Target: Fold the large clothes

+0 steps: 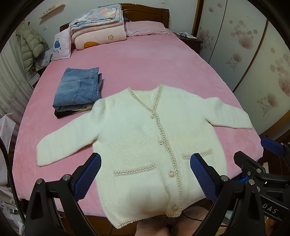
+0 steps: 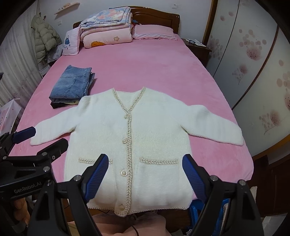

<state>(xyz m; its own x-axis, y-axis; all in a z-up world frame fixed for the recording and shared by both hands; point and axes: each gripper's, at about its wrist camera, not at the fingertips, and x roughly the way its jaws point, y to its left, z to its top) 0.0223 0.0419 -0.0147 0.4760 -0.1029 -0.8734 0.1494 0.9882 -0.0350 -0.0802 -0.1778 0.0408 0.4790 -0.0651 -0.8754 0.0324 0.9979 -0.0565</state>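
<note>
Both tongs hover side by side at the bed's near edge, left tongs (image 1: 145,174) and right tongs (image 2: 145,174) spread wide, gripping nothing.

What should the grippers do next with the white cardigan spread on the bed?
Probably bring the left gripper toward the left sleeve to fold it across the body. The cardigan lies flat, buttoned, both sleeves spread out, and both grippers, the right gripper too, hang open above its hem, holding nothing.

I am looking into a home bedroom: a pink-sheeted bed (image 1: 137,59), folded quilts (image 1: 98,25) stacked against its wooden headboard (image 1: 145,12).
</note>
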